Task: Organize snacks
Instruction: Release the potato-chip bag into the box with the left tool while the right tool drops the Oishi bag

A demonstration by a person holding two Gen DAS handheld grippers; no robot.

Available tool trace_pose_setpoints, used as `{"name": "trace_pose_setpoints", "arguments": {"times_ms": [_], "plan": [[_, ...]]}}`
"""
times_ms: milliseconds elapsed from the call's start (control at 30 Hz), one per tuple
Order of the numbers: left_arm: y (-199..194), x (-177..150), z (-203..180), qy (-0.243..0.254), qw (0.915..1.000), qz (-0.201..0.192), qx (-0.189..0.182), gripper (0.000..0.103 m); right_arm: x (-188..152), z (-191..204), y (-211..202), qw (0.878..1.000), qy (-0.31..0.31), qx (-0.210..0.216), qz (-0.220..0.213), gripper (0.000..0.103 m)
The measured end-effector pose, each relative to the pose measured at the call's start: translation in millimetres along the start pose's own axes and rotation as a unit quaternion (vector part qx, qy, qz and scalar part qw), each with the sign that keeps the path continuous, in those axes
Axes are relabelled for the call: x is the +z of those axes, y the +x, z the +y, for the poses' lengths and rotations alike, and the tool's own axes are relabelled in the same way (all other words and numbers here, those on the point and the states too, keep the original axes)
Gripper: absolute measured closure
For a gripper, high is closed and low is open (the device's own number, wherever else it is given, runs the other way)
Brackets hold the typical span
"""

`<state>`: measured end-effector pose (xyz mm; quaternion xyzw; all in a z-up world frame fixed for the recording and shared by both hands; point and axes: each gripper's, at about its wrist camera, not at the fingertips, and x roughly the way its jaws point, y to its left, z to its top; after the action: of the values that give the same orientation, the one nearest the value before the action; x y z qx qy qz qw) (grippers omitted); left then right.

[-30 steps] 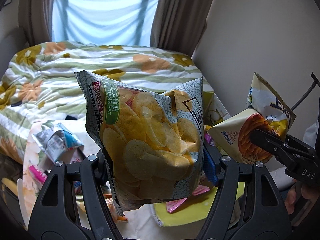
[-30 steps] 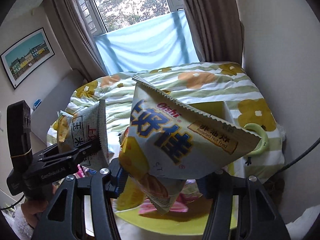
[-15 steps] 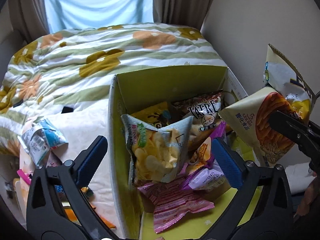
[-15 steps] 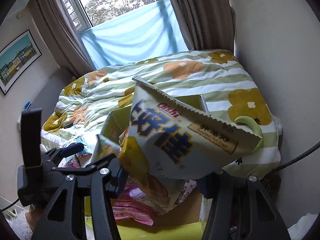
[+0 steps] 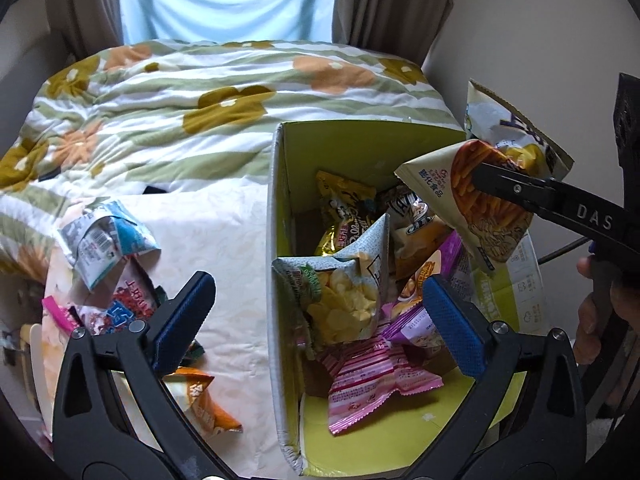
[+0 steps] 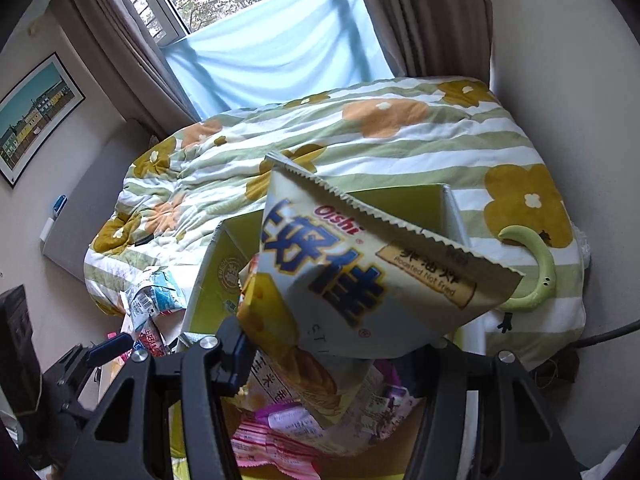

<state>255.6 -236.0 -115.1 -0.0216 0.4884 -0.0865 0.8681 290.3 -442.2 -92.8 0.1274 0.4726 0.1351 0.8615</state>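
Note:
A yellow-green cardboard box [image 5: 276, 240] stands on the bed and holds several snack bags. A grey-green potato chip bag [image 5: 344, 292] stands in it near the left wall. My left gripper [image 5: 316, 312] is open and empty above the box. My right gripper [image 6: 332, 356] is shut on a cream Oishi snack bag [image 6: 360, 280] and holds it over the box's right side. That bag also shows in the left wrist view [image 5: 480, 200], with the right gripper [image 5: 480, 172] clamped on it.
Loose snack packets lie left of the box: a blue-white one [image 5: 104, 240], a red-blue one [image 5: 128, 304] and an orange one [image 5: 204, 404]. A floral quilt [image 5: 200, 92] covers the bed. A wall [image 5: 540, 40] stands close on the right. A green curved toy [image 6: 540, 272] lies on the bed.
My left gripper has opened and let the potato chip bag drop into the box, then pulled back above it. My right gripper has carried the Oishi bag over the box.

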Motion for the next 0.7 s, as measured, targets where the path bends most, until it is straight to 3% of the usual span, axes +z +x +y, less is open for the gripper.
{"name": "trace_pose_setpoints", "arguments": {"times_ms": [100,133,167,233,700], "plan": [[-4,-3,4,-0.003,0.9999,-0.001,0.01,0.001,6,5,13,1.0,-0.002,0.008,0.007,0.048],[-6,-5,5,-0.004,0.9999,-0.001,0.013,0.001,7,8,17,1.0,-0.004,0.009,0.007,0.037],[-8,-7,7,-0.005,0.9999,-0.002,0.015,0.001,9,8,19,1.0,-0.006,0.008,0.007,0.016],[-11,-11,10,-0.006,0.9998,-0.002,0.019,0.001,5,8,20,1.0,-0.005,0.011,0.003,0.001],[-44,-31,18,-0.005,0.9995,-0.021,0.022,0.001,-21,18,-20,0.998,-0.046,-0.017,-0.027,0.001]]}}
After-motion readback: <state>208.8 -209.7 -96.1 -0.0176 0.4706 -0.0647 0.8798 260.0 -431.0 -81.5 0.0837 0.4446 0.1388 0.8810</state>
